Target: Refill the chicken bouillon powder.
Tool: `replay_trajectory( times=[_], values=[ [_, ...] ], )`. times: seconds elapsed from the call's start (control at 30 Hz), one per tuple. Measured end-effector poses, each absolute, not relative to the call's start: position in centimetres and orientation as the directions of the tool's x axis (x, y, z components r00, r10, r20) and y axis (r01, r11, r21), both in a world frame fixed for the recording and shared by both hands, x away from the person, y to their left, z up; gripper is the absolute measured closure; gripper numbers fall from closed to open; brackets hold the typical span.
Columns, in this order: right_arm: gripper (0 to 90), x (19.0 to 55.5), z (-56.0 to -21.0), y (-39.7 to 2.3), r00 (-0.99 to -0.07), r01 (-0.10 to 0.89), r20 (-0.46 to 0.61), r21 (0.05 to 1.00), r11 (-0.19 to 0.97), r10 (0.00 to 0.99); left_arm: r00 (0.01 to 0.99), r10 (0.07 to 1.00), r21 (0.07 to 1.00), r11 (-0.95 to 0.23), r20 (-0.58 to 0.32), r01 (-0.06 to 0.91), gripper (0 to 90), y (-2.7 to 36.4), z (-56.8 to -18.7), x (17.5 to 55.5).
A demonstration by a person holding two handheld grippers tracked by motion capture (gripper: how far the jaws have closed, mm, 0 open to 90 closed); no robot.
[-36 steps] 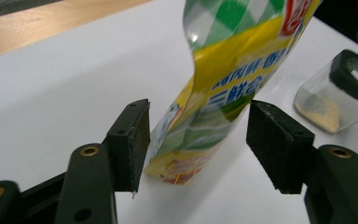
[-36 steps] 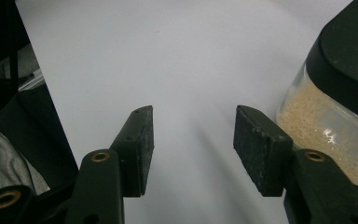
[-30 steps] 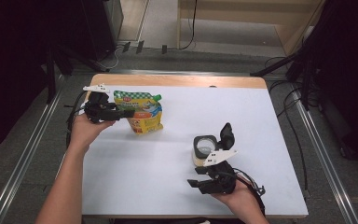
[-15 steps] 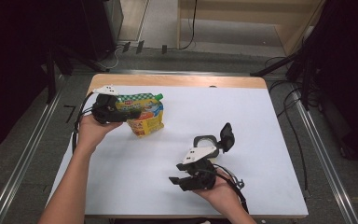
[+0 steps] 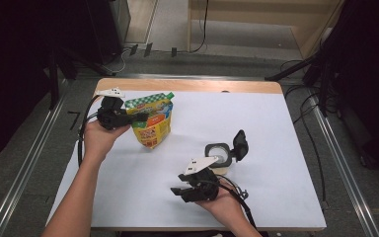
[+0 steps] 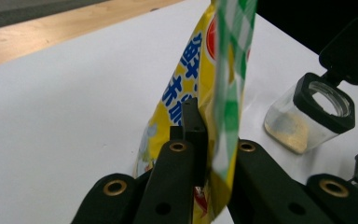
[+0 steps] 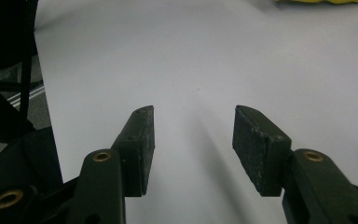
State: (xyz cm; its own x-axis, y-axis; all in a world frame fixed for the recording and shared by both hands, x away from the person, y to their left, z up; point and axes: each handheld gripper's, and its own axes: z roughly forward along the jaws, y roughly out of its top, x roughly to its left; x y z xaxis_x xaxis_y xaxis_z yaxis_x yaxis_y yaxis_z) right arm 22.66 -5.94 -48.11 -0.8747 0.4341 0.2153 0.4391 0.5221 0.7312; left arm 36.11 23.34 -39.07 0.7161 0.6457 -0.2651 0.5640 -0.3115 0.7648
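High view: we see a white surface (image 5: 286,148) with a wooden strip along its far edge. At the far left, the left gripper (image 5: 140,118) has just been closing its fingers (image 6: 193,135), and they now pinch the green-checked top seam of a yellow snack pouch (image 5: 153,123), which hangs upright from them; we cannot tell whether its lower end touches the surface. What the sealed pouch contains is hidden.

Near the middle stands a small clear jar (image 5: 217,155) with a black collar and its hinged black lid (image 5: 240,144) flipped open to the right. In the left gripper view a thin layer of something yellowish lies at the jar's bottom.

The right gripper (image 5: 180,190) sits just near and left of the jar, apart from it, its fingers (image 7: 142,140) spread with bare surface between them.

The right half and the near left of the surface lie open. Cables and dark stands crowd the floor beyond the right and far edges.
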Motion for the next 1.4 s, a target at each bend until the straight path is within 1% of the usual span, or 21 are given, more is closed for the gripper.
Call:
replay_trajectory(
  times=[0.1, 0.2, 0.3, 0.47, 0.6, 0.83, 1.03, 1.4],
  values=[
    [49.5, 22.8, -48.3, -6.2, -0.872, 0.439, 0.216, 0.742, 0.507, 0.438, 0.699, 0.644, 0.754, -0.281, -0.31, 0.594, 90.0, 23.4, -38.2, 35.9],
    [49.0, 22.7, -48.6, -6.3, -0.877, 0.422, 0.2, 0.756, 0.5, 0.437, 0.698, 0.638, 0.743, -0.285, -0.325, 0.606, 90.0, 23.1, -37.4, 35.6],
    [48.9, 22.7, -48.8, -6.3, -0.877, 0.417, 0.19, 0.757, 0.503, 0.441, 0.708, 0.627, 0.738, -0.3, -0.326, 0.605, 90.0, 22.7, -36.7, 35.2],
    [49.7, 22.9, -49.1, -6.2, -0.867, 0.441, 0.206, 0.742, 0.505, 0.454, 0.725, 0.601, 0.726, -0.324, -0.338, 0.607, 90.0, 21.7, -35.5, 34.4],
    [50.7, 23.0, -49.7, -6.0, -0.87, 0.436, 0.199, 0.736, 0.517, 0.451, 0.751, 0.566, 0.724, -0.352, -0.34, 0.593, 90.0, 20.5, -34.6, 33.5],
    [51.4, 23.2, -49.9, -6.0, -0.864, 0.449, 0.214, 0.738, 0.503, 0.456, 0.764, 0.538, 0.722, -0.362, -0.355, 0.59, 90.0, 19.8, -33.9, 32.5],
    [52.0, 23.5, -50.1, -6.1, -0.844, 0.472, 0.23, 0.746, 0.47, 0.484, 0.77, 0.512, 0.707, -0.375, -0.382, 0.6, 90.0, 19.4, -33.4, 31.2],
    [53.5, 24.1, -50.3, -6.1, -0.818, 0.492, 0.236, 0.76, 0.425, 0.524, 0.792, 0.462, 0.704, -0.399, -0.4, 0.588, 90.0, 18.2, -32.4, 29.0]
  ],
)
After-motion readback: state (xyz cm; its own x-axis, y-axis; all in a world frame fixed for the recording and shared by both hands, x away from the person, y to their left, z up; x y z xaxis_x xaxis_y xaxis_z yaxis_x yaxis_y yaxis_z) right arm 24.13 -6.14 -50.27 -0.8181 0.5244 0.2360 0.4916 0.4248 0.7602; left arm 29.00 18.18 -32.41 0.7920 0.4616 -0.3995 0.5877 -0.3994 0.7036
